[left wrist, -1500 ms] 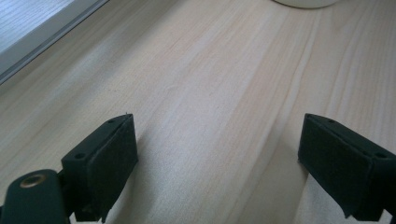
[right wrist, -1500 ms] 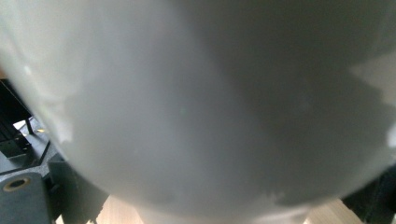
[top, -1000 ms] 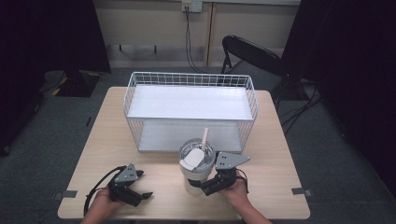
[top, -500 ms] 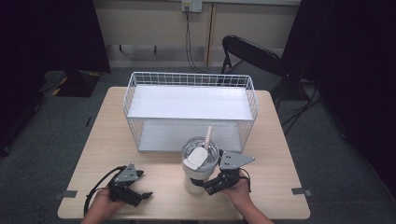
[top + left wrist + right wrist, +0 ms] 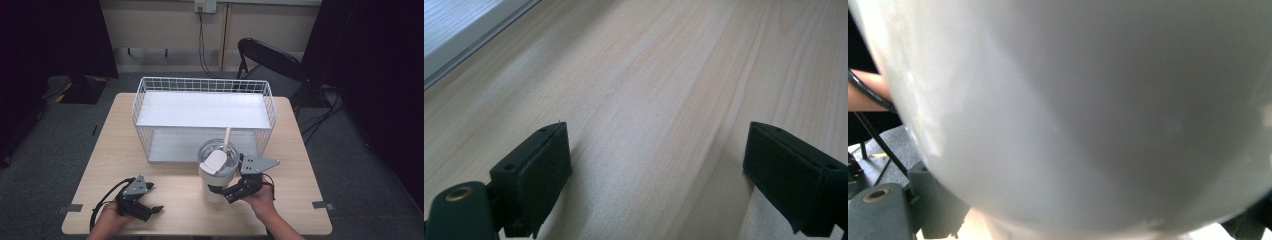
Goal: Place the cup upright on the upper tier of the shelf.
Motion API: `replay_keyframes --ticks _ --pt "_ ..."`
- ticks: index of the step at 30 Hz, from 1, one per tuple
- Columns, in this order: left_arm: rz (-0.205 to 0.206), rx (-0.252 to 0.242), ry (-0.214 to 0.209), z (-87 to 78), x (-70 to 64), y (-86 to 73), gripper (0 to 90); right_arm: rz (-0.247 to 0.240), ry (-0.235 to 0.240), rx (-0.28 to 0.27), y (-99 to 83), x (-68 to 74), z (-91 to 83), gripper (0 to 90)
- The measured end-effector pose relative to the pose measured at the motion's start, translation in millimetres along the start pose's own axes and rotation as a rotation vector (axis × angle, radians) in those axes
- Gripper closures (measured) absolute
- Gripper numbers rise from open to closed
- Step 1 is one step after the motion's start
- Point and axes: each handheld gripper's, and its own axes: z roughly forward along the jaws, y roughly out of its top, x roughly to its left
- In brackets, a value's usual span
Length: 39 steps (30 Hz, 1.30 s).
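The left gripper (image 5: 141, 209) is resting low on the tabletop (image 5: 115, 150), its jaws spread apart around nothing. To its right, the right gripper (image 5: 223, 192) is clasping the white cup (image 5: 216, 172), which is standing just before the wire basket (image 5: 202, 87).

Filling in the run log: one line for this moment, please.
right gripper: shut on tumbler | left gripper: open, over table | wire shelf: behind tumbler

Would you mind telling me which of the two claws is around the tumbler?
The right claw: its jaws sit against the white tumbler at its lower body, while the left claw is open over bare table.
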Motion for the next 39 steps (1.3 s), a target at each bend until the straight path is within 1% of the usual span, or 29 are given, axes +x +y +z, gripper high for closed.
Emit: replay_keyframes --ticks 3,4,9,10,11,16,17,18,22,26,29,30,31,32,33,34,37,39 --pt "0.000 0.000 0.000 0.0 0.0 0.0 11.3 0.002 0.000 -0.004 2.3 -1.4 -1.3 8.8" --pt "0.000 0.000 0.000 0.0 0.0 0.0 11.3 0.013 0.002 -0.004 5.0 -2.7 -2.7 8.8" --pt "0.003 0.003 0.000 -0.2 0.2 0.1 11.3 0.025 0.003 -0.008 9.6 -5.6 -5.0 8.8" --pt "0.000 0.001 0.000 0.0 0.0 0.0 11.3 0.036 0.006 -0.014 12.8 -7.7 -6.2 8.9" --pt "0.000 0.001 0.000 0.0 0.0 0.0 11.3 0.036 0.006 -0.014 12.8 -7.7 -6.2 8.9" --pt "0.000 0.000 0.000 0.0 0.0 0.0 11.3 0.031 0.000 -0.012 25.4 -11.1 -8.9 8.9" --pt "0.000 0.000 0.000 0.0 0.0 0.0 11.3 0.031 0.000 -0.012 25.4 -11.1 -8.9 8.9" --pt "0.003 0.002 0.000 -0.1 0.2 0.0 11.3 0.036 0.000 -0.009 30.9 -12.5 -9.3 8.9" --pt "0.000 0.000 0.000 0.0 0.0 0.0 11.3 0.044 -0.004 -0.004 39.1 -15.3 -10.0 8.9" --pt "0.000 0.000 0.000 0.0 0.0 0.0 11.3 0.065 -0.010 -0.004 45.9 -19.6 -11.0 8.9" --pt "0.000 0.000 0.000 0.0 0.0 0.0 11.3 0.067 -0.015 -0.008 49.2 -21.7 -12.2 8.9" --pt "0.000 0.000 0.000 0.0 0.0 0.0 11.3 0.080 -0.015 -0.012 53.0 -24.2 -13.0 9.0" --pt "0.000 0.000 0.000 0.0 0.0 0.0 11.3 0.080 -0.015 -0.012 53.0 -24.2 -13.0 9.0" --pt "0.000 0.000 0.000 0.0 0.0 0.0 11.3 0.085 -0.020 -0.009 57.0 -25.4 -13.7 9.0" --pt "0.000 0.000 0.000 0.0 0.0 0.0 11.3 0.085 -0.020 -0.009 57.0 -25.4 -13.7 9.0" --pt "0.000 0.000 0.000 0.0 0.0 0.0 11.3 0.081 -0.024 -0.007 61.1 -26.7 -14.2 9.0" --pt "0.000 0.000 0.000 0.0 0.0 0.0 11.3 0.084 -0.027 -0.007 64.7 -28.0 -14.4 8.9" --pt "0.000 0.000 0.000 0.0 0.0 0.0 11.3 0.087 -0.029 -0.010 70.3 -30.4 -15.2 9.0"
